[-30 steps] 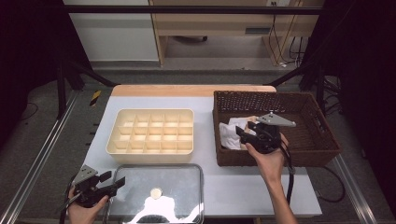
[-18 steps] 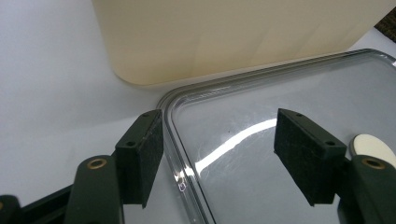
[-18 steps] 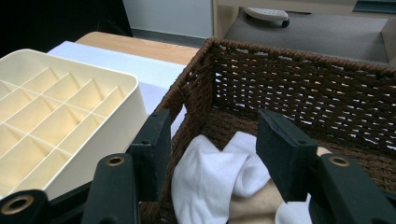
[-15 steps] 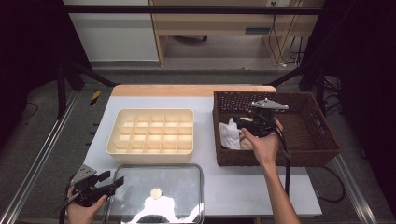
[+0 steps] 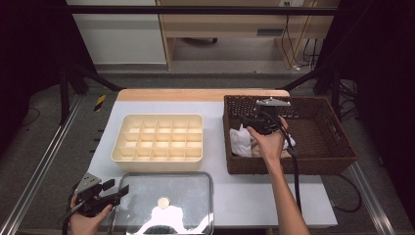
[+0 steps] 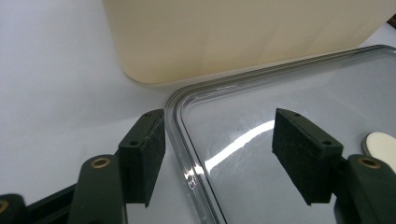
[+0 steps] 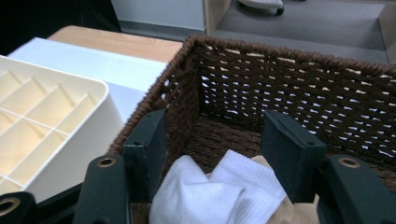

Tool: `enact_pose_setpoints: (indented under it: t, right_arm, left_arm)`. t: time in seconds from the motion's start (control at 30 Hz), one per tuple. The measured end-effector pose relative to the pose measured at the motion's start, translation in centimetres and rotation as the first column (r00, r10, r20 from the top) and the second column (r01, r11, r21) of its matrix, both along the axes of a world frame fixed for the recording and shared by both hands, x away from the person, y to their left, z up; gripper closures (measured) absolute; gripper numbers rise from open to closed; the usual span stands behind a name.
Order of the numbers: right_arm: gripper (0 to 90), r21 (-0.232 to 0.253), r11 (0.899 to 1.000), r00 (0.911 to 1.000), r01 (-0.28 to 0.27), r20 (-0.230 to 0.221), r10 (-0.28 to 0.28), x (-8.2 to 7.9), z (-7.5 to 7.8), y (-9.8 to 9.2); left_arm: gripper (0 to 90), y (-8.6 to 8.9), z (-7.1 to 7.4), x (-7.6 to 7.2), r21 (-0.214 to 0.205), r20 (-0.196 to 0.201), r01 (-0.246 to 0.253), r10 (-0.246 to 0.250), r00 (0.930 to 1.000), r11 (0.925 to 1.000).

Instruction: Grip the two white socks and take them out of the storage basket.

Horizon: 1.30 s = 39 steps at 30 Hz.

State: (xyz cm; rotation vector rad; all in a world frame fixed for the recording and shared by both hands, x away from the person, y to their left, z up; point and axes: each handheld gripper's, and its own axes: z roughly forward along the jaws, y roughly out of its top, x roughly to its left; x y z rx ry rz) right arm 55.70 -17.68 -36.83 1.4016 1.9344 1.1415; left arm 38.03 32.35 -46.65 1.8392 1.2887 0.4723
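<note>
Now: white cloth lies between open jaws in the basket

From the high view, the right gripper (image 5: 256, 119) is seen over the near-left part of the brown wicker basket (image 5: 337, 147), above a bundle of white cloth (image 5: 241, 141) that lies against the basket's left wall, its long axis running away from the person. The left gripper (image 5: 111, 192) is held at the table's near-left corner, beside the clear lid (image 5: 191, 196), which lies flat in front of the cream divided tray (image 5: 157, 138).

From the left gripper view, the jaws are seen wide apart, straddling the lid's rounded corner (image 6: 180, 107), nothing clamped.

From the right gripper view, the jaws have just been opening and stand wide; the folded white cloth (image 7: 210, 193) lies between them, unpressed, one end pointing toward the basket's far wall (image 7: 299, 88).
</note>
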Motion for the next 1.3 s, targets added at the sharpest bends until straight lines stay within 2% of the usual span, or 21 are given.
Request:
enact_pose_setpoints:
  t: [0.33,0.53,0.67,0.8,0.93,1.03,1.13,1.3]
  right_arm:
    - [39.4,-0.047,0.999,0.9993,0.009,-0.035,-0.011,1.0,-1.2,-0.1]
    - [36.4,-0.074,0.997,0.9968,0.001,-0.08,-0.007,1.3,-2.4,0.4]
    - [35.4,-0.108,0.994,0.9909,0.003,-0.134,-0.018,1.6,-3.1,0.4]
    - [35.1,-0.112,0.994,0.9881,0.009,-0.152,-0.026,1.6,-3.1,0.4]
    - [34.8,-0.131,0.991,0.9797,0.009,-0.197,-0.035,1.8,-3.6,0.4]
    - [40.4,-0.14,0.99,0.9765,0.012,-0.211,-0.042,1.8,-3.7,0.4]
    - [41.6,-0.157,0.987,0.9754,0.016,-0.215,-0.05,1.8,-3.8,0.5]
    - [46.7,-0.146,0.989,0.9609,0.004,-0.273,-0.044,2.1,-4.2,0.5]
  left_arm:
    - [35.5,-0.1,0.0,-0.1,0.013,0.004,0.002,-0.002,1.0,0.9999]
    - [35.4,-0.1,0.0,0.0,0.017,0.002,0.001,-0.001,1.0,0.9999]
    - [35.5,-0.1,0.0,-0.1,0.018,0.002,0.004,-0.004,1.0,0.9998]
    - [35.5,-0.1,0.0,-0.1,0.017,0.003,0.005,-0.005,1.0,0.9998]
    - [35.5,-0.1,-0.1,-0.1,0.017,0.001,0.008,-0.008,1.0,0.9998]
    - [35.5,-0.1,0.0,-0.1,0.016,0.003,0.01,-0.01,0.9999,0.9998]
    - [35.5,-0.1,0.0,-0.1,0.016,0.003,0.009,-0.009,1.0,0.9998]
    - [35.5,-0.2,0.0,-0.1,0.014,0.004,0.01,-0.01,0.9999,0.9999]
